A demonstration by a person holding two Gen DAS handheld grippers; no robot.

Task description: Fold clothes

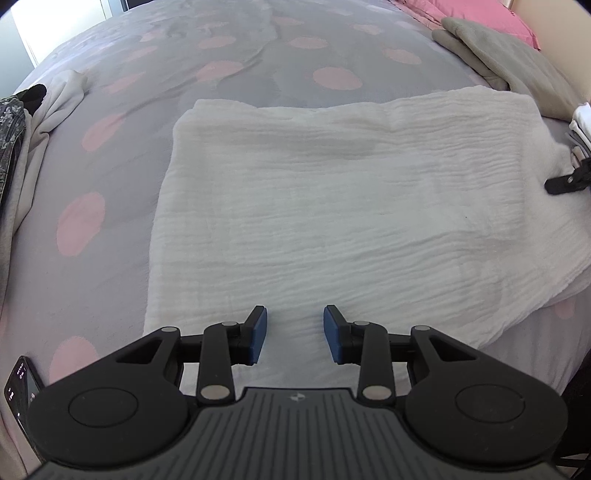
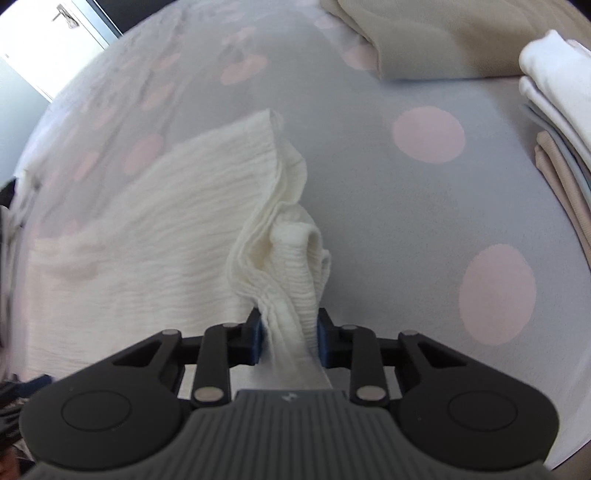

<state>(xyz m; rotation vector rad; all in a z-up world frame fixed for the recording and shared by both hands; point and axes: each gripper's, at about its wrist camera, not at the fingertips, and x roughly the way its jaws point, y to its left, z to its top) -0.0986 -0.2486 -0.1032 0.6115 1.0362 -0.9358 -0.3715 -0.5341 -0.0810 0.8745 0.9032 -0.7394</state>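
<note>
Bed (image 1: 122, 236) with grey cover, pink dots, fills both views. White crinkled cloth (image 1: 351, 206) lies folded flat mid-bed in the left wrist view, near edge just under the left gripper (image 1: 294, 334); its right edge is bunched and lifted. Left gripper jaws stand apart, nothing between them, hovering over the cloth's near hem. Right gripper (image 2: 289, 338) is closed on a gathered fold of the same cloth (image 2: 291, 266), fabric pinched between the blue pads (image 2: 322, 341) and rising in a ridge ahead of it; the rest of the cloth spreads left, blurred. Its tip shows at the right edge of the left wrist view (image 1: 569, 179), touching the cloth. Surroundings: beige folded blanket (image 1: 509, 62) at far right, pink pillow (image 1: 491, 14) behind it; stack of folded clothes (image 2: 557, 122), white on top, beige and grey under, close on the right side of the right gripper. Left side: crumpled cream garment (image 1: 48, 110) and a camo piece (image 1: 9, 129) at the bed's edge, phone (image 1: 22, 387) near the left corner. Open cover beyond the cloth and between cloth and stack.
</note>
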